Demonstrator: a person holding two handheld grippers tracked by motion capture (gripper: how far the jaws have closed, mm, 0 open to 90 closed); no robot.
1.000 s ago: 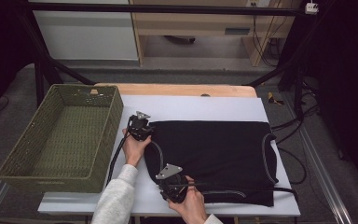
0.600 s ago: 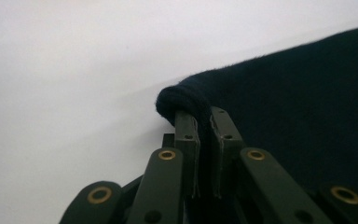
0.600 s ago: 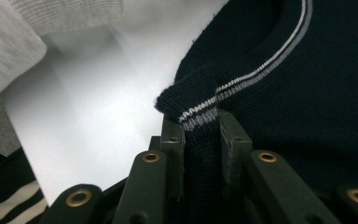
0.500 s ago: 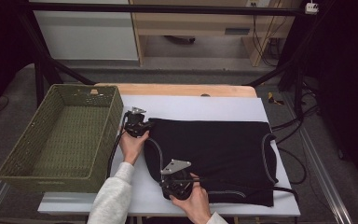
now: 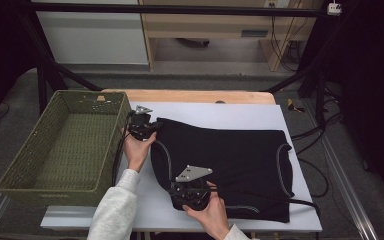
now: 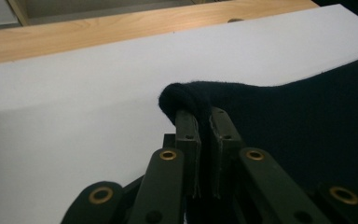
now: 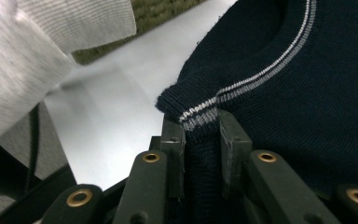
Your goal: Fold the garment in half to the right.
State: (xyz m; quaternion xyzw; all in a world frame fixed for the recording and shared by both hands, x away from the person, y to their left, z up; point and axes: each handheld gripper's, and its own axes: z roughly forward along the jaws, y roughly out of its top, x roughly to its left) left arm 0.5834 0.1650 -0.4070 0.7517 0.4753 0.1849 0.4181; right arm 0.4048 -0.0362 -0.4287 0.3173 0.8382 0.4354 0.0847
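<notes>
Holding: I have both tongs clamped on one dark sweater [image 5: 225, 165], lifting its near-left edge.
Left tongs [image 5: 147, 127]: pinched on a bunched corner of knit, far-left end by the basket [image 5: 62, 145].
Right tongs [image 5: 192, 197]: narrow, gripping the striped rim [image 7: 205, 112] at the near edge.
Sweater place: lying flat on the white worktop [image 5: 215, 112], right of the basket.
Key relation: sweater's long axis runs left-right; its bulk stretches right of both tongs, the basket sits left. Left hand nearer the basket.
Look: navy knit, soft, pale stripe trim at the openings.
Judgement: looks like a lift toward the basket; loose far end may drag.
</notes>
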